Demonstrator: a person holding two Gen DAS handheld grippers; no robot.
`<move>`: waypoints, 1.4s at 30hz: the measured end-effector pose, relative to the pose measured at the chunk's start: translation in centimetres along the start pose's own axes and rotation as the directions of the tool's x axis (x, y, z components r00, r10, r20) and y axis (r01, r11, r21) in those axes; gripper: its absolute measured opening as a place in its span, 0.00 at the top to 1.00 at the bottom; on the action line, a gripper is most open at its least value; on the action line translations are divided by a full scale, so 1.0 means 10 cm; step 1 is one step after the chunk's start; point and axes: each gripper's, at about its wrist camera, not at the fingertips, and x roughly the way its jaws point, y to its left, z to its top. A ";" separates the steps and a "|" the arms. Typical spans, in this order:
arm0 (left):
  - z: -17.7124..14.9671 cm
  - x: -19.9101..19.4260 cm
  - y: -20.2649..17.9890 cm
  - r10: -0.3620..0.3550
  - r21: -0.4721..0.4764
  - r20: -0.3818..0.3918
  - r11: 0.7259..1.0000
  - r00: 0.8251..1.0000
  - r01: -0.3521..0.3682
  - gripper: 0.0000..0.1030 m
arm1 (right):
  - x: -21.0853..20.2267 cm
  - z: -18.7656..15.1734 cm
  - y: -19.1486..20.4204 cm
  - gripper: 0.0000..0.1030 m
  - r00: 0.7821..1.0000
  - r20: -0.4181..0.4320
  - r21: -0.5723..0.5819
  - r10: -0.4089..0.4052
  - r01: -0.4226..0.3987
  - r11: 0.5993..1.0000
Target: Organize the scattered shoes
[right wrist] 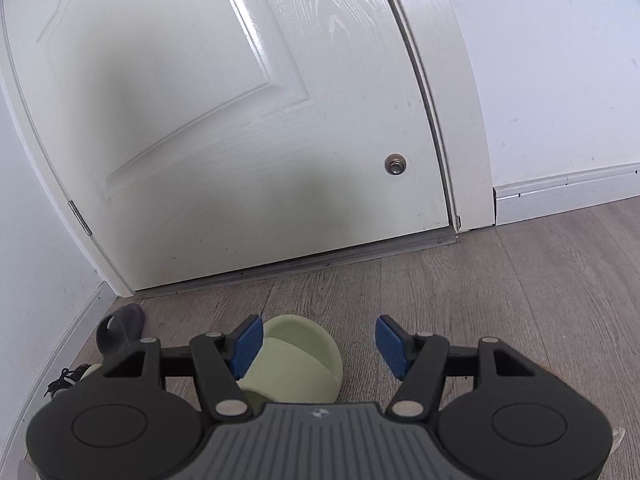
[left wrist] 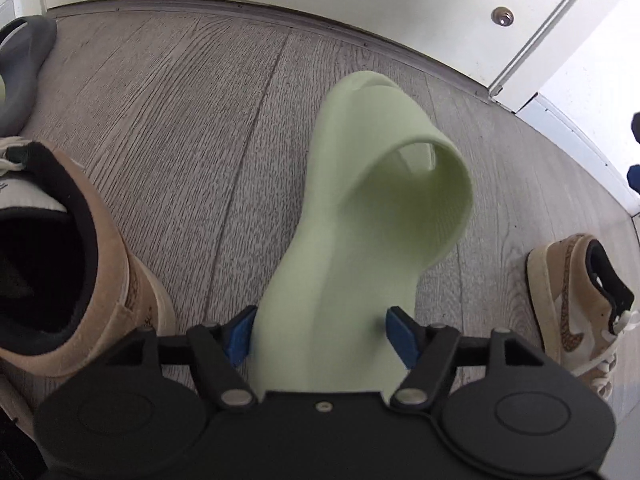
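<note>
With the green slide (left wrist: 360, 216) resting between spread pads, the left gripper (left wrist: 322, 334) grips nothing, so back straight off; the right gripper (right wrist: 318, 346) gapes empty.

Both black grippers (left wrist: 322, 334) (right wrist: 316, 346) carry blue ribbed pads (right wrist: 390, 346) and silver pivot screws (left wrist: 406, 395).

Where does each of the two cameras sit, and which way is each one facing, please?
Left wrist view: on the left tool, angled steeply down at the grey wood-look floor; its blue pads flank a pale green foam slide sandal, tan suede sneakers either side.
Right wrist view: on the right tool, looking more level at the white panelled door; its pads stand apart.
Shared: the green sandal, a grey slide, door, floor.
</note>
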 end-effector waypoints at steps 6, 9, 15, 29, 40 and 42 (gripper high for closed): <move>-0.06 -0.09 0.04 0.023 0.023 -0.022 0.999 0.999 -0.022 0.32 | 0.07 -0.03 -0.03 0.38 0.999 -0.031 -0.006 -0.021 0.021 1.000; -0.03 -0.21 0.12 -0.034 -0.005 0.013 0.999 0.999 0.034 0.32 | 0.11 -0.07 -0.01 0.38 0.998 -0.049 -0.031 -0.030 0.028 0.999; 0.00 -0.59 0.18 -0.063 0.044 0.141 0.997 0.988 0.058 0.32 | 0.40 -0.23 0.12 0.38 0.992 -0.126 -0.182 0.005 -0.028 0.983; -0.06 -0.52 0.40 -0.010 -0.018 0.293 1.000 0.956 0.016 0.32 | 1.01 -0.97 0.79 0.50 0.980 -0.197 -0.549 -0.034 -0.081 0.832; -0.03 -0.65 0.64 0.014 -0.127 0.363 0.991 0.932 0.034 0.32 | 0.95 -0.83 0.34 0.91 0.939 -0.141 -0.086 -0.314 0.304 0.949; -0.02 -0.65 0.67 0.009 -0.142 0.366 0.989 0.931 0.046 0.32 | 0.84 -0.80 0.24 0.90 0.920 -0.200 0.009 -0.338 0.347 0.938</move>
